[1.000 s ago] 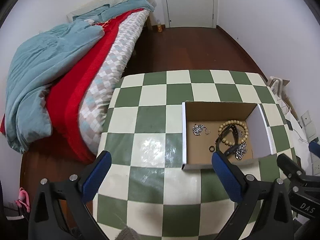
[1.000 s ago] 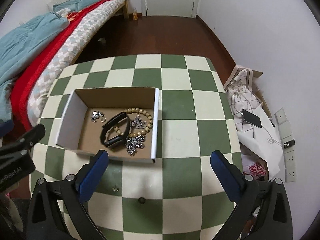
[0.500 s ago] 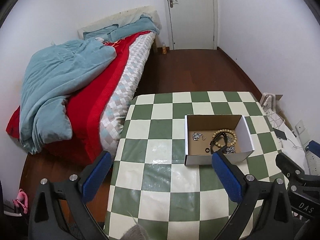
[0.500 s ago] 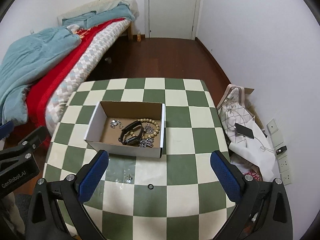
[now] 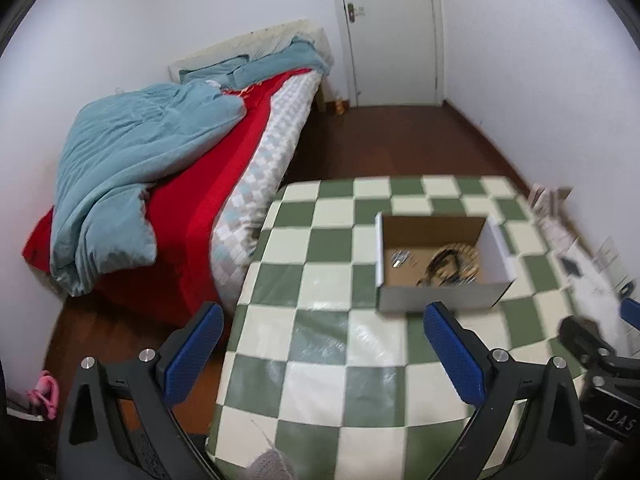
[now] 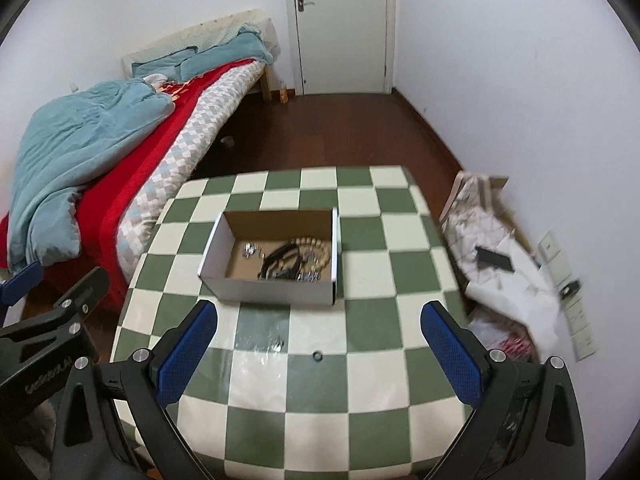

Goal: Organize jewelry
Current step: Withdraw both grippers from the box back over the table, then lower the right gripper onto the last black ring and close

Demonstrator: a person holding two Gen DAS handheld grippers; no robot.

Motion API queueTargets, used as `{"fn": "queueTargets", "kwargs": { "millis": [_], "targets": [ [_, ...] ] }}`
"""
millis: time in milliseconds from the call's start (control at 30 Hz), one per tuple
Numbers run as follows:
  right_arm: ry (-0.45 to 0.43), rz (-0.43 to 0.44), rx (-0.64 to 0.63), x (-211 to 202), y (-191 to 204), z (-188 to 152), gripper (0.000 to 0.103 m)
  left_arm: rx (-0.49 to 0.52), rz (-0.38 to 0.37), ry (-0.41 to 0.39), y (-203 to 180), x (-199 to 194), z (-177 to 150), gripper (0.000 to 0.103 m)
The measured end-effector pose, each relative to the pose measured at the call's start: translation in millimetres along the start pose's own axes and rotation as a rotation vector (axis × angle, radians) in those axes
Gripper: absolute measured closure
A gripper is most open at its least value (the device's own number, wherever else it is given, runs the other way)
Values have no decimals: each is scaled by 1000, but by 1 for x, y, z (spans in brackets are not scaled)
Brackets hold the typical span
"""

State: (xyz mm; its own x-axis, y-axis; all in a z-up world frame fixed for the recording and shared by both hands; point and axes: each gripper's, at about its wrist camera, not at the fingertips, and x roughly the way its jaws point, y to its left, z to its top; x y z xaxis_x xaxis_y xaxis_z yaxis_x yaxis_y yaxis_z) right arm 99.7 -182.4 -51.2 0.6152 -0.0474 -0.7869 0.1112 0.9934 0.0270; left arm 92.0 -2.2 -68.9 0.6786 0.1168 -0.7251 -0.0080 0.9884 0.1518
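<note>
We hold our left gripper [image 5: 322,354] with jaws spread and bare; ahead of its right jaw sits the box [image 5: 440,298] of blurred, probably tangled jewelry [image 5: 448,264]. Our right gripper [image 6: 318,356] gapes too, a ring [image 6: 317,356] on the tabletop [image 6: 360,380] between its jaws.

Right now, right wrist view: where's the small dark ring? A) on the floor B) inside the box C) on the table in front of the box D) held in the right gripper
C: the ring lies on the table in front of the box, and the right gripper is open and empty.
</note>
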Motion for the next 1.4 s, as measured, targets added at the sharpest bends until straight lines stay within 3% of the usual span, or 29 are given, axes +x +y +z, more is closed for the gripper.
{"fn": "queueTargets", "kwargs": {
  "millis": [133,167,267,600,700,800,833,900,933,1133,1267,1400],
  "targets": [
    [63,-22,39,34,-14,-30,1,47,70,45,-9,28,-20,1],
    [76,-23,42,43,-16,-38,5,58,86,53,-12,35,-25,1],
    [129,-19,69,80,-26,-60,31,81,120,96,-17,57,-37,1],
    [159,36,104,153,-23,-95,34,122,157,176,-26,91,-49,1],
    [172,44,75,167,-13,-97,46,127,159,190,-27,97,-50,1],
    [159,21,20,174,-3,-99,51,137,156,201,-31,101,-52,1],
    [152,9,2,175,0,-98,54,141,154,204,-33,102,-52,1],
    [140,-18,-32,175,4,-99,82,147,144,208,-38,103,-52,1],
    [137,-26,-36,175,4,-99,90,151,135,210,-42,104,-52,1],
    [129,-14,58,165,-28,-100,90,175,57,225,-79,108,-51,1],
    [124,-30,128,156,-59,-100,90,176,-34,274,-111,117,-54,1],
    [125,-50,159,151,-79,-101,90,208,-65,291,-138,123,-57,1]
  ]
}}
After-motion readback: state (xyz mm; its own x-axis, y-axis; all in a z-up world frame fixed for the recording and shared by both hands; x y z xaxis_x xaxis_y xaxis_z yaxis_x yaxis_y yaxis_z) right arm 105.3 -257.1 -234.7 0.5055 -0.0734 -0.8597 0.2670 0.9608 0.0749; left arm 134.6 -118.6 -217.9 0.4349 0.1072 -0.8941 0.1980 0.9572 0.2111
